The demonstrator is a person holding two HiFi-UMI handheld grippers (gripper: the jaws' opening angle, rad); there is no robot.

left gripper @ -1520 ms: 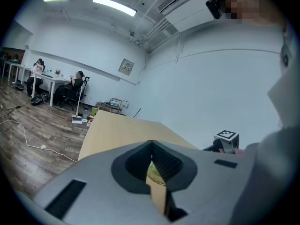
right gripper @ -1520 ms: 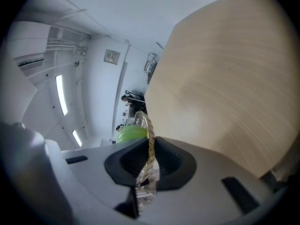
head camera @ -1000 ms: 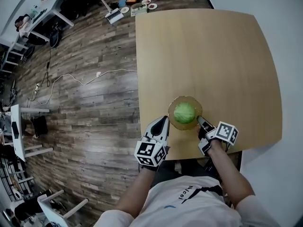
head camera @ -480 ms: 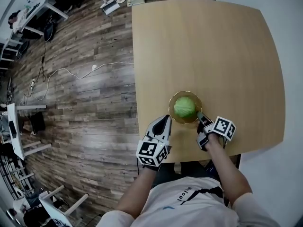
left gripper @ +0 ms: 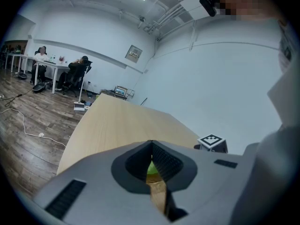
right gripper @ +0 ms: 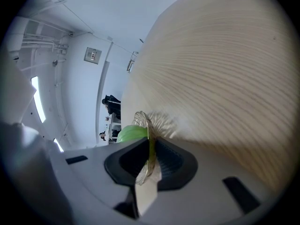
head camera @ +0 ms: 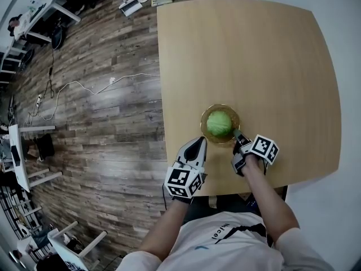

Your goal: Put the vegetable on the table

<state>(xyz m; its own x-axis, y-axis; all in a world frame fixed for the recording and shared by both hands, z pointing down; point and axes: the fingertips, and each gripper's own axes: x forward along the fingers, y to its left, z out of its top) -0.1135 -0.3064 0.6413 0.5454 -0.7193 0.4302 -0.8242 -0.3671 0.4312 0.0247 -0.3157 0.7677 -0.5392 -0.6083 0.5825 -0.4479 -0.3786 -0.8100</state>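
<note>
Pinching the thin rim of the glass bowl point(head camera: 203, 119) at its 5 o'clock side, your right gripper point(head camera: 237, 136) was squeezed tight on it. The green cabbage point(head camera: 219, 123) sat inside the bowl, near the 6 o'clock edge of the table point(head camera: 254, 55). Your left gripper point(head camera: 199, 143) hung at the bowl's 8 o'clock, its jaws pressed together with nothing in them. The glass looked slippery, so the rim could have slid out of the jaws. If you had tipped the bowl fast, the round cabbage could have rolled off the table.
</note>
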